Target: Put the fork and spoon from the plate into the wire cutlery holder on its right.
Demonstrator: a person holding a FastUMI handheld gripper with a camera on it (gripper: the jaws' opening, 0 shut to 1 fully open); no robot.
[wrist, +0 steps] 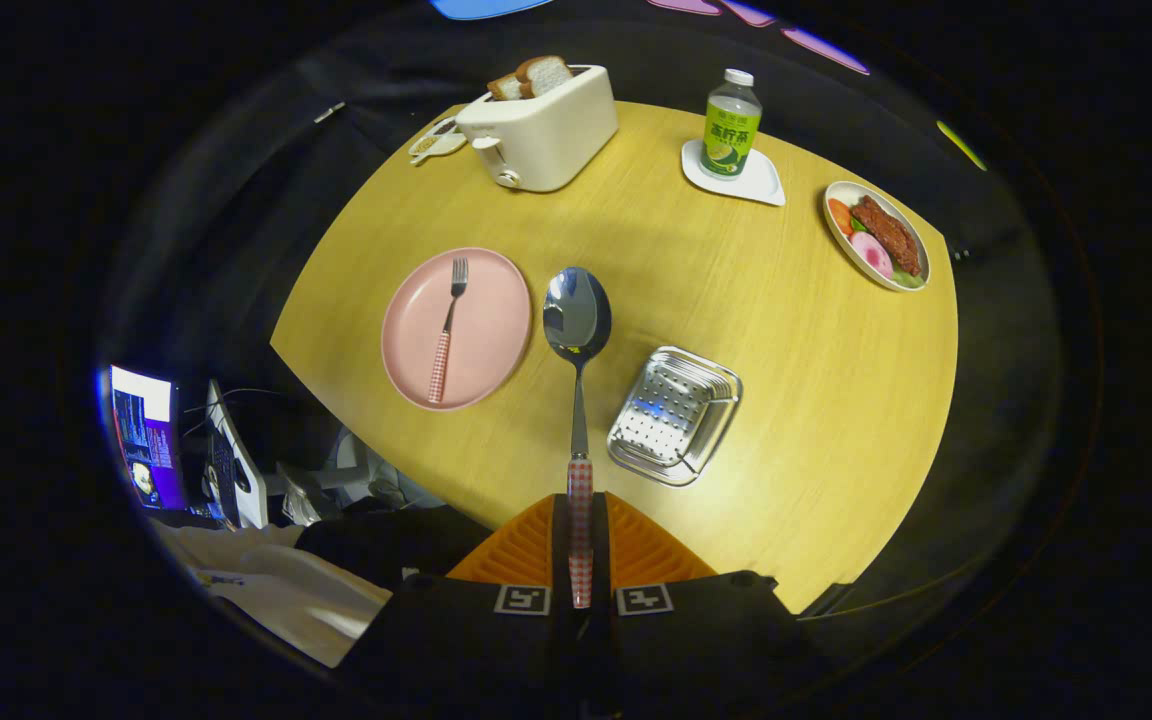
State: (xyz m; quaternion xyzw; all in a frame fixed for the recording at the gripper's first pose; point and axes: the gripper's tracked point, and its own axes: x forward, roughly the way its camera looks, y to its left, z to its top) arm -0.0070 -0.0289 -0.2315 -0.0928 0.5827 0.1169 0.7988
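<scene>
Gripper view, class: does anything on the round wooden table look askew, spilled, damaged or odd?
Nothing stands out. The gripper is shut on the checked-handled metal spoon; the matching fork lies flat on the pink plate; the wire cutlery holder sits level, empty.
</scene>
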